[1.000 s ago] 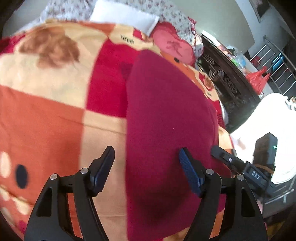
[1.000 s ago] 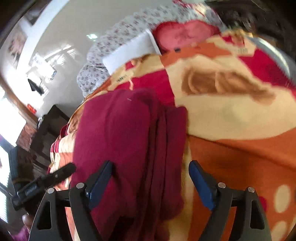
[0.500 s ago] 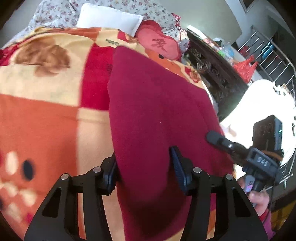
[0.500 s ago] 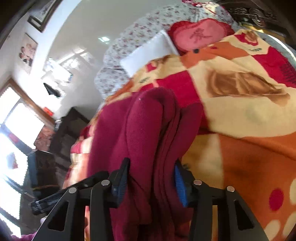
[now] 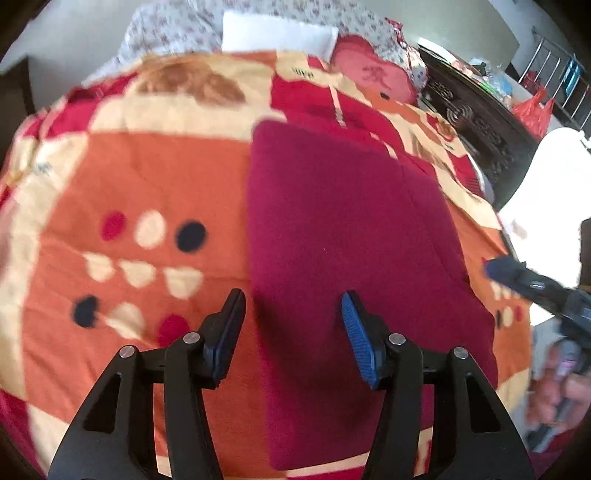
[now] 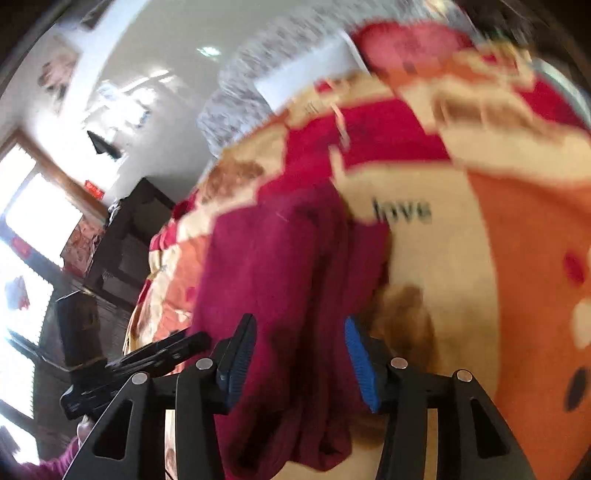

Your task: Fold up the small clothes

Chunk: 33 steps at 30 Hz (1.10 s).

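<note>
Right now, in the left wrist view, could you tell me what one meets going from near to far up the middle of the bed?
Maroon garment → red patch of the blanket → white pillow → floral bedding.

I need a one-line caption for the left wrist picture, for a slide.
Left gripper opening above a dark red folded garment lying flat on an orange patterned blanket.

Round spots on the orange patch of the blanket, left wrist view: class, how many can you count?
6: three round spots in a row, red, cream and dark; three lower down, dark, cream and red. More may be hidden behind the left hand-held gripper.
</note>
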### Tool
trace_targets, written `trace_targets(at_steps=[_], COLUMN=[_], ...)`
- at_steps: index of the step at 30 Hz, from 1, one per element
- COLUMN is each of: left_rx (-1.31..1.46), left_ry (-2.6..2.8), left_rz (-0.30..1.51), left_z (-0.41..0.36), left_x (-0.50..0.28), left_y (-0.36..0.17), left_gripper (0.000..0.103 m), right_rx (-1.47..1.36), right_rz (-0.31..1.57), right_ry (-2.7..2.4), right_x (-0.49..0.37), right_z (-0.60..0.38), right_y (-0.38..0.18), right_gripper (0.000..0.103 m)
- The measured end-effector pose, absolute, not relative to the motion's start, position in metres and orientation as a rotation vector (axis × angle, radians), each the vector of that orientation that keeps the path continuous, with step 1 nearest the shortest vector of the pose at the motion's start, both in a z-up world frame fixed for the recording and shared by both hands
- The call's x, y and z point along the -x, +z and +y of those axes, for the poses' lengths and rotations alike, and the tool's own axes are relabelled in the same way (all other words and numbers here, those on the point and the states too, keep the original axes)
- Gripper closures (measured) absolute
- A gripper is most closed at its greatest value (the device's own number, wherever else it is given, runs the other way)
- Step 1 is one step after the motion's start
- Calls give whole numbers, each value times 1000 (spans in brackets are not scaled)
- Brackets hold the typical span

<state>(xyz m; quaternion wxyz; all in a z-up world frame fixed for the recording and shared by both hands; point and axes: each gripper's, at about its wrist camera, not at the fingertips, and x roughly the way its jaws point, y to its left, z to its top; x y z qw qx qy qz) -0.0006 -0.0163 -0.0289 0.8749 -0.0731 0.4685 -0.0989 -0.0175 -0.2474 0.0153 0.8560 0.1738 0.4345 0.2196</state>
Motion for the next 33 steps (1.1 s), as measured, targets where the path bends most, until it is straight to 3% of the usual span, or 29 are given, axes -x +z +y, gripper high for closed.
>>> trace_targets(at_steps=[4, 10, 12, 28, 33], left_rx=[126, 97, 107, 74, 59], left_ry=[-167, -122, -115, -71, -64], left_rz=[952, 934, 920, 851, 831], left_z=[-17, -20, -19, -22, -20], left_x=[0, -1, 2, 29, 36], left_y=[-27, -30, -28, -1, 6], left_gripper=[49, 49, 49, 49, 49], right_rx=[-217, -68, -77, -66, -70], right_rz=[861, 994, 961, 829, 817], right_ry=[541, 429, 419, 312, 290], right_x=[31, 24, 30, 60, 60], right_z=[-207, -185, -189, -191, -188], right_y=[35, -27, -35, 27, 33], right_gripper=[55, 55, 55, 51, 39])
